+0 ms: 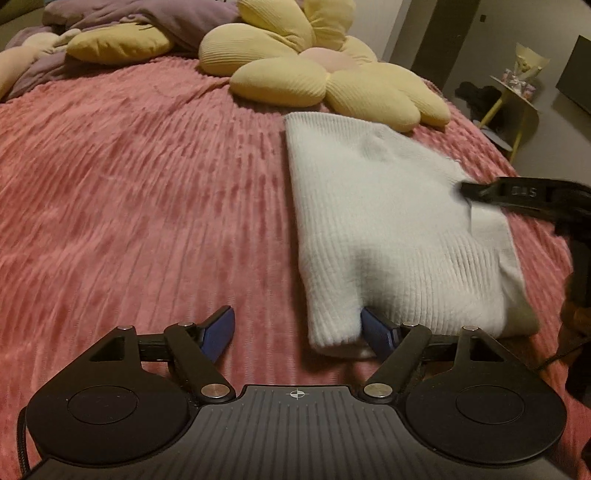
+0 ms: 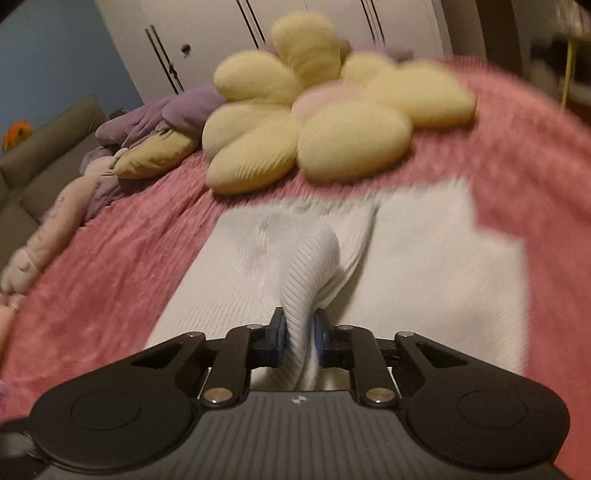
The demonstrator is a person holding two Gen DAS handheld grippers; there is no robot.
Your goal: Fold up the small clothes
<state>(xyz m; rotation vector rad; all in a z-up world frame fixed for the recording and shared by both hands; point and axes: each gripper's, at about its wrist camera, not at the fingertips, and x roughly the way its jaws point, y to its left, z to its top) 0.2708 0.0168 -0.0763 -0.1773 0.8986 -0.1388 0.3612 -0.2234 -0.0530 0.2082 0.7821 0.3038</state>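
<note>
Your white knit garment [image 1: 391, 229] lies part-folded on the bed [image 1: 147, 184] at 1 o'clock of your left claw [image 1: 299, 328], which gapes wide, empty. Your right claw [image 2: 299, 332] pinches a raised ridge of it, so I judge folds remain.

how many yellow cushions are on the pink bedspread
2. The big yellow ribbed flower-shaped cushion lies just beyond the white knitted garment; a plain yellow pillow sits farther left against the purple bedding. More could be hidden under that bedding.

Ribbed white knit garment [image 2: 303, 295] pinched between the jaws; fuzzy pink ribbed bedspread [image 1: 147, 177]; corded yellow cushion [image 2: 314, 122] beyond.
</note>
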